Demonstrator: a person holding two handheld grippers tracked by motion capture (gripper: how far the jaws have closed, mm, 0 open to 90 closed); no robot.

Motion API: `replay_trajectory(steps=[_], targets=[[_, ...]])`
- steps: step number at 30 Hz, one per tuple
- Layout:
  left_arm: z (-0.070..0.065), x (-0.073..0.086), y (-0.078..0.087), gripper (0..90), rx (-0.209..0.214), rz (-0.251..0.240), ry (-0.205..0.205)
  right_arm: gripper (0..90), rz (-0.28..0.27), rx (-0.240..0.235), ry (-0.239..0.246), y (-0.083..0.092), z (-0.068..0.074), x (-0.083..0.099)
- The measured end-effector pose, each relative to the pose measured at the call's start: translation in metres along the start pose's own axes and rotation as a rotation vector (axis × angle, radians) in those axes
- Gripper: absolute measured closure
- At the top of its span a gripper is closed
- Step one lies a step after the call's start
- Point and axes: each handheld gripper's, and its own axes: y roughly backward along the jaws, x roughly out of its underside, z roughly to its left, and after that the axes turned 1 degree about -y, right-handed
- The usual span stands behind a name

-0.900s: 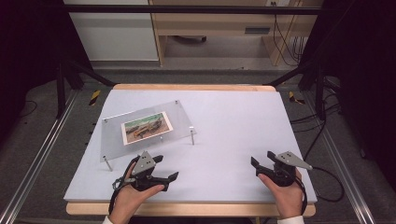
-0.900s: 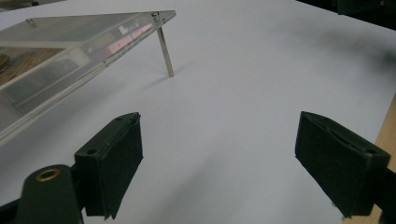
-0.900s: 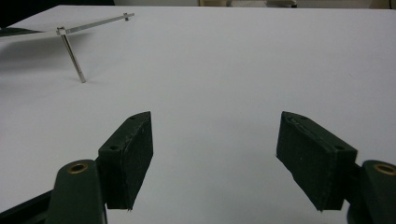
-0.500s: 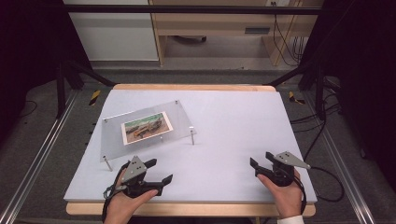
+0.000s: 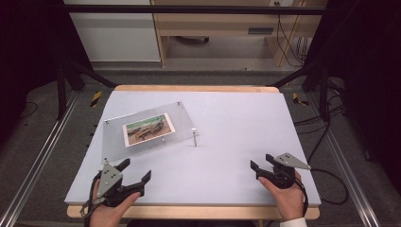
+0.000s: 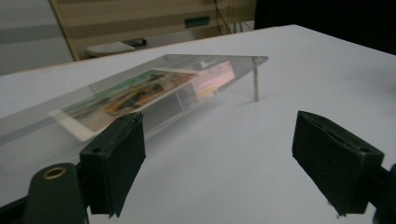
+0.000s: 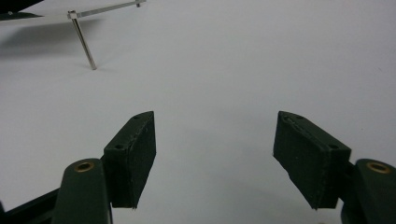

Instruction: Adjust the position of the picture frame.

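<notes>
A clear acrylic plate [image 5: 175, 118] stands tilted on thin metal posts at the table's left-middle, with a colour photo [image 5: 145, 128] lying flat under it. My left gripper [image 5: 136, 169] sits near the front edge, just in front of the plate, open and with nothing between its jaws. In the left gripper view the open gripper [image 6: 219, 158] looks at the plate [image 6: 154, 88] and one post [image 6: 255, 84]. My right gripper [image 5: 261, 162] rests at the front right, open and empty. The right gripper view has its gripper [image 7: 215, 154] over bare table, with a post [image 7: 84, 44] far off.
The white table [image 5: 236, 118] has a wooden front edge close to both hands. A pale wooden bench [image 5: 217, 28] and cables stand on the floor beyond the far edge. Metal rails [image 5: 38, 161] run along both sides.
My left gripper has slid left and a little back toward the front edge, away from the table's middle. The right gripper has kept its place. The plate has not moved.
</notes>
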Motion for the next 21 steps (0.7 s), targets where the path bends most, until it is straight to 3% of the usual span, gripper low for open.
replay_trajectory(steps=[8, 12, 17, 21], targets=[[0.037, 0.004, 0.017, 17.3, -0.130, 0.051, 0.052, 29.9, 0.009, -0.003, 0.004, -0.001, 0.000, 0.000], [0.048, 0.003, 0.019, 17.5, -0.154, 0.107, 0.043, 29.9, 0.012, -0.005, 0.000, -0.002, 0.000, 0.000], [0.059, 0.009, 0.012, 13.7, -0.160, 0.244, 0.031, 29.8, 0.020, -0.008, 0.006, -0.003, 0.001, 0.000], [0.066, 0.013, 0.011, 14.8, -0.173, 0.278, 0.034, 29.8, 0.023, -0.011, 0.004, -0.003, 0.001, 0.000]])
